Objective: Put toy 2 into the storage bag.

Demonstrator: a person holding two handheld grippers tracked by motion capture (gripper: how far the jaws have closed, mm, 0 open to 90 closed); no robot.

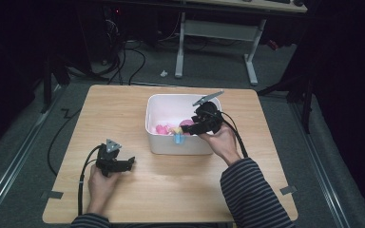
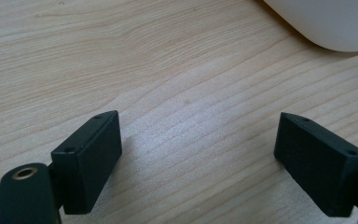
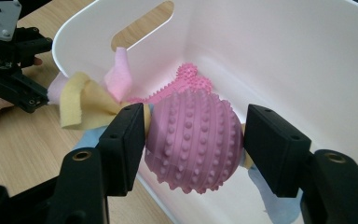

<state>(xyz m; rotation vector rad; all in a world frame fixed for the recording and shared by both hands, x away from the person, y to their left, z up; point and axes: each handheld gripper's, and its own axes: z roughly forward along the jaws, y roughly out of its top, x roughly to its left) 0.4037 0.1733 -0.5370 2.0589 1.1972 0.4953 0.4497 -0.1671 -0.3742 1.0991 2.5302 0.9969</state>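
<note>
Your R gripper [image 3: 193,135] is clamped on the pink ball [image 3: 193,140], one jaw pressed to each side. Ball is knobby, w/ rows of bumps, held over the bin [image 3: 284,51] just inside its near wall. In the high view the R gripper [image 1: 193,129] reaches over the bin's [image 1: 180,145] near-right rim, your right hand [image 1: 221,142] behind it. Behind the ball a 2nd pink spiky toy [image 3: 191,79] lies in the bin. Cloth strips [image 3: 86,102], yellow, pink & pale blue, hang over the near wall; can't tell if they're tied to the ball.

Your L gripper [image 1: 123,164] sits on the table [image 1: 171,190], left of the bin and apart from it, left hand [image 1: 100,183] on it. Its jaws stand wide apart, nothing between them but bare wood; bin corner [image 2: 326,23] shows up top in the left gripper view. The L gripper [image 3: 16,77] also shows far left in the right gripper view.
</note>
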